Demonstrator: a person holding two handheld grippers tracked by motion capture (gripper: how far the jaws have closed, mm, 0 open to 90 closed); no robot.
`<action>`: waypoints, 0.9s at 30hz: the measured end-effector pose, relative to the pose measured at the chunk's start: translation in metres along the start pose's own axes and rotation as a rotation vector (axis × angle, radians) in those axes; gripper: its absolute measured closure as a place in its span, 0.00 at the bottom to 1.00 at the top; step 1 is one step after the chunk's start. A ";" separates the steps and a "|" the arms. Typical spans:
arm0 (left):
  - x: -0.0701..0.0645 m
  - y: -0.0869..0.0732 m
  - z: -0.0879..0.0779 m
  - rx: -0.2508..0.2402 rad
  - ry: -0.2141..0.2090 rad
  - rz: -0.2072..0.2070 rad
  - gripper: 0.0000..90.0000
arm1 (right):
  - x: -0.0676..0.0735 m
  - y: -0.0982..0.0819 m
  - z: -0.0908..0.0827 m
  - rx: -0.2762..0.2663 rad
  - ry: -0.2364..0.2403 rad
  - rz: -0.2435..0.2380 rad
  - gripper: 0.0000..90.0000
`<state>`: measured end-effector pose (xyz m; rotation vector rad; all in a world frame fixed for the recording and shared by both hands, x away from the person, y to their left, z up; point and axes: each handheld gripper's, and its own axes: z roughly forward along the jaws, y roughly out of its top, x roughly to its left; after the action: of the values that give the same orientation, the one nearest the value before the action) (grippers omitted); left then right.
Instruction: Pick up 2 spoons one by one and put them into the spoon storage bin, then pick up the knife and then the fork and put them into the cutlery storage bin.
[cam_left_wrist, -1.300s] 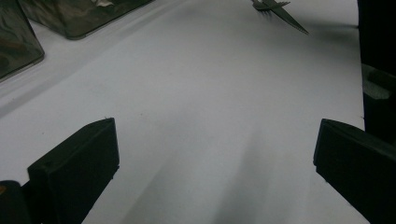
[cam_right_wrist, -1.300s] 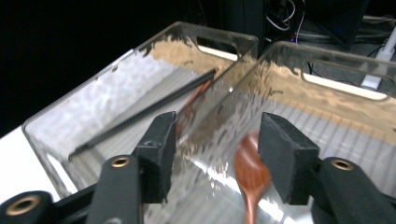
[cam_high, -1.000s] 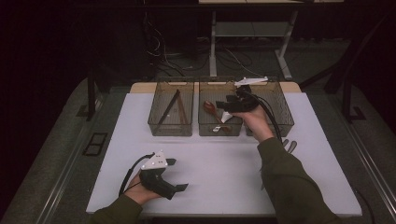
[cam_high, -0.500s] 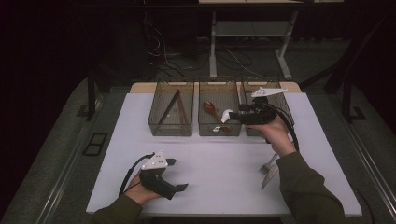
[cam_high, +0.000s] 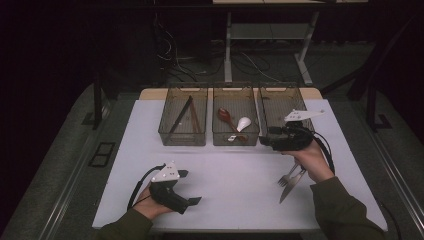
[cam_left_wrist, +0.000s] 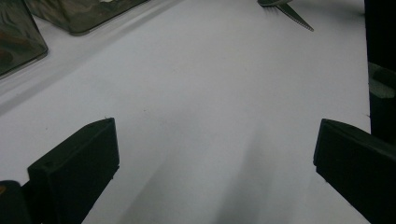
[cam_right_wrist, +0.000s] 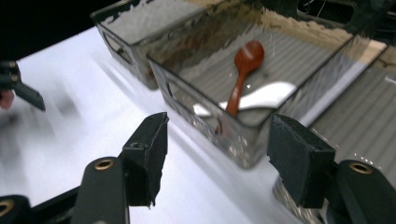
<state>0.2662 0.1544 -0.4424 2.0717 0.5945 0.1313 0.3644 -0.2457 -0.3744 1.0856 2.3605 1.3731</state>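
Observation:
Three clear bins stand in a row at the back of the white table top (cam_high: 235, 175). The middle bin (cam_high: 235, 137) holds a red-brown spoon (cam_high: 226, 118) and a white spoon (cam_high: 243, 124). My right gripper (cam_high: 267, 141) hovers in front of the right bin (cam_high: 280, 102), pointing left, open with nothing between its jaws. From the right gripper view (cam_right_wrist: 219, 140), the red-brown spoon (cam_right_wrist: 243, 70) and white spoon (cam_right_wrist: 264, 95) lie beyond the jaws. A fork and knife (cam_high: 291, 178) lie under my right wrist. My left gripper (cam_high: 189, 187) rests at the front left, open and empty (cam_left_wrist: 217, 135).
The left bin (cam_high: 183, 135) holds dark chopsticks (cam_high: 180, 119). The knife tip (cam_left_wrist: 292, 11) shows far ahead of the left jaws. Dark floor, cables and a table frame lie behind the bins. Bare white surface spreads between the two hands.
My right gripper has drawn back from over the middle and right bins, toward the person and to the right, lower in front of the right bin. The left hand stayed still.

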 end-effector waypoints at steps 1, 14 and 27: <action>0.000 0.000 0.000 -0.001 0.001 0.000 0.00 | 0.000 -0.003 -0.002 0.001 -0.001 0.001 0.43; 0.000 0.000 -0.002 -0.001 0.005 0.000 0.00 | 0.003 -0.037 -0.029 0.041 -0.010 -0.015 0.66; -0.001 0.000 -0.002 -0.001 0.008 0.001 0.00 | 0.010 -0.077 -0.053 0.128 0.010 -0.024 0.98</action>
<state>0.2650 0.1553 -0.4414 2.0711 0.5981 0.1406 0.2928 -0.2974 -0.4066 1.0815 2.4906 1.2368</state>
